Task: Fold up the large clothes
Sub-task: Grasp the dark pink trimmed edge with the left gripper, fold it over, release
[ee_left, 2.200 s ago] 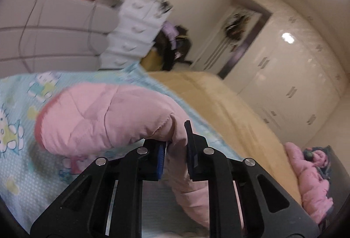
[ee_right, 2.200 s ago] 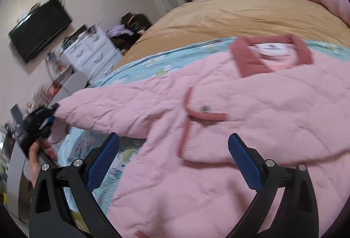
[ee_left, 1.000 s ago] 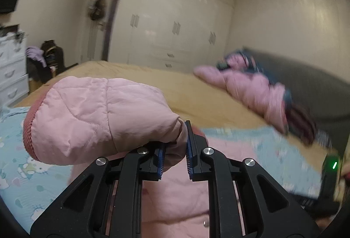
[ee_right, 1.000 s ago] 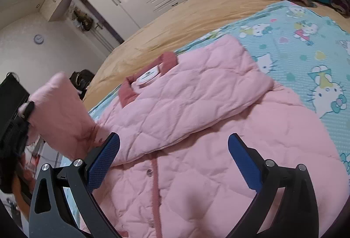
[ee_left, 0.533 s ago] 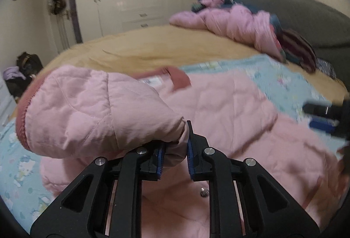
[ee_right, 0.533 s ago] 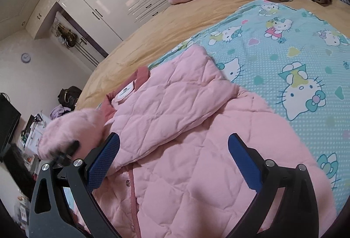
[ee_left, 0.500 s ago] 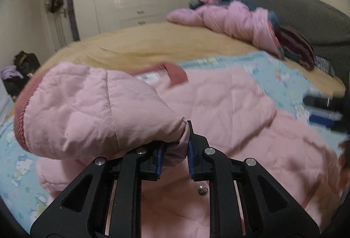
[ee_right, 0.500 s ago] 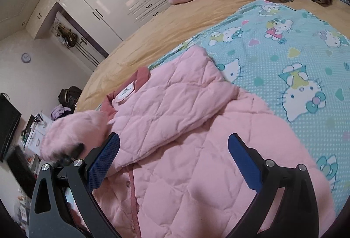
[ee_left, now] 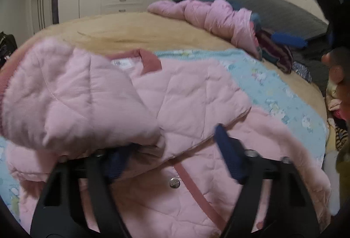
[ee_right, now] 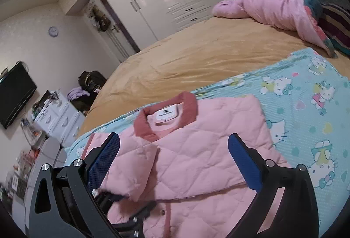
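Observation:
A pink quilted jacket (ee_left: 196, 106) with a dusty-red collar (ee_right: 166, 119) lies front up on the blue cartoon-cat sheet (ee_right: 306, 95). Its sleeve (ee_left: 76, 95) is folded across the chest and droops over the left finger of my left gripper (ee_left: 172, 159). That gripper's jaws are opening, the pads press on nothing, and only jacket cloth lies below the gap. My right gripper (ee_right: 175, 161) hovers open above the jacket's chest with nothing between its fingers. In the left wrist view it hangs at the upper right, with a hand (ee_left: 336, 69) below it.
The sheet lies on a tan bedspread (ee_right: 196, 58). A heap of pink bedding and clothes (ee_right: 280, 3) sits at the bed's far end against a dark headboard. White wardrobes stand behind, and white drawers (ee_right: 56, 119) and a wall TV (ee_right: 15, 93) are at the left.
My left gripper's jaws have spread and let go of the sleeve, which now rests on the jacket's chest. My right gripper has risen away from the jacket.

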The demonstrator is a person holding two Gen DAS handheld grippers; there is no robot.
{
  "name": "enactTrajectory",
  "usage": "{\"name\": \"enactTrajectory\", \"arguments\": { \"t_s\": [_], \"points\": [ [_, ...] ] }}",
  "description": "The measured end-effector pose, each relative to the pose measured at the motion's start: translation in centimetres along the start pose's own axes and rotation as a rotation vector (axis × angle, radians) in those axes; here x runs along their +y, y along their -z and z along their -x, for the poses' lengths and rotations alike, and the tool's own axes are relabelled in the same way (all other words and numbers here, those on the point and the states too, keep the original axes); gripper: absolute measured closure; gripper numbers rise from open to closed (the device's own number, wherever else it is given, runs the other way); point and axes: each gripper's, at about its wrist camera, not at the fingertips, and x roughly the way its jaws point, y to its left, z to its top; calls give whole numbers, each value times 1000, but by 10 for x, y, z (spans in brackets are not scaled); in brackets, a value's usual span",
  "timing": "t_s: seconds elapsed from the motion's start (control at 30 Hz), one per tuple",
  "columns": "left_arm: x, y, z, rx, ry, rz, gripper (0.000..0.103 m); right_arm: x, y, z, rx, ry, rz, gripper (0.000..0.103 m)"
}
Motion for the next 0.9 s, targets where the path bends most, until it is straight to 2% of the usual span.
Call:
{"name": "enactTrajectory", "arguments": {
  "t_s": [0.1,0.17,0.23,0.37,0.47,0.53,0.6,0.63,0.77,0.83,0.9],
  "points": [
    [5,-6,15,-35,-52,12,9,1,5,3,-5,-2,-8,4],
    [15,-9,21,-38,-65,65,9,-2,9,5,-6,-1,-24,4],
    [34,-10,27,-45,-70,177,9,-5,14,6,-9,5,-38,4],
    [83,-6,34,-109,-4,409,9,-14,26,10,-5,10,-62,4],
    [106,-2,37,-153,30,510,10,-19,35,10,4,13,-81,4],
    [113,-1,40,-191,39,538,27,-24,42,11,8,12,-95,4],
    [114,-3,43,-226,55,537,67,-29,47,12,10,13,-111,4],
    [113,-4,45,-244,79,536,71,-32,50,14,8,14,-122,4],
    [92,-15,52,-288,208,489,72,-49,62,22,-5,35,-173,4],
    [80,-19,49,-272,294,476,66,-58,66,22,-5,40,-200,4],
    [67,-22,47,-262,339,446,60,-64,71,22,0,42,-223,4]
  ]
}}
